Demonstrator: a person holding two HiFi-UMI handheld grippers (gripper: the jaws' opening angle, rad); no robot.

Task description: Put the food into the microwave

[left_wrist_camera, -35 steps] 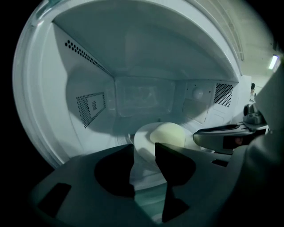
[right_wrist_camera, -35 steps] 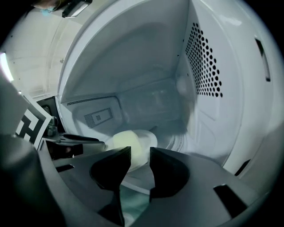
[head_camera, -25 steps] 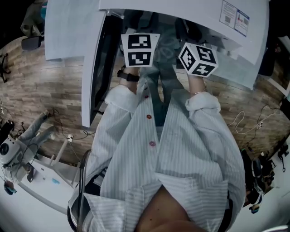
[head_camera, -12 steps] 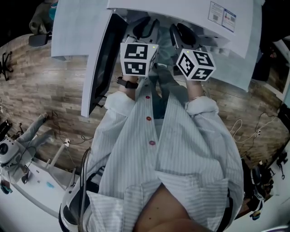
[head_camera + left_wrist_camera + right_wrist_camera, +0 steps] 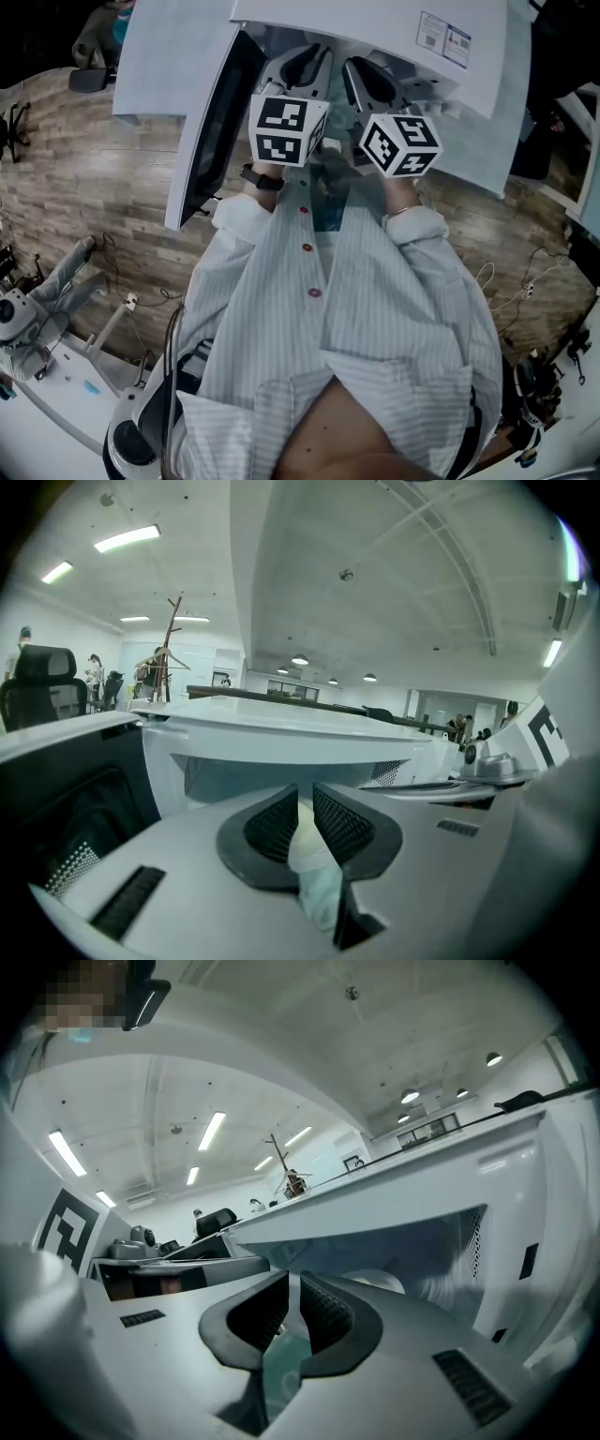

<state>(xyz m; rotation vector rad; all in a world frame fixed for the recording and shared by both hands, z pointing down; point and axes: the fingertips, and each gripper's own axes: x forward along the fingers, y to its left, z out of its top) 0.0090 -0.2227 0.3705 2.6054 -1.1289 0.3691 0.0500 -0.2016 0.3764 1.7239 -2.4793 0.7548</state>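
Observation:
A white microwave stands open in front of me, its door swung out to the left. My left gripper and right gripper point side by side into the opening, each with a marker cube behind it. The jaws of both are closing. In the left gripper view a pale green and white thing, seemingly a dish's edge, fills the gap of the left gripper. A thin green translucent edge sits between the pads of the right gripper. The white turntable shows inside.
The wooden floor spreads to both sides, with cables on it at the right. A white stand with grey devices is at the lower left. An office chair and people stand far back in the room.
Both grippers have moved up the picture toward the microwave's opening, and their dark jaws now show past the cubes. The microwave and its door sit lower in view.

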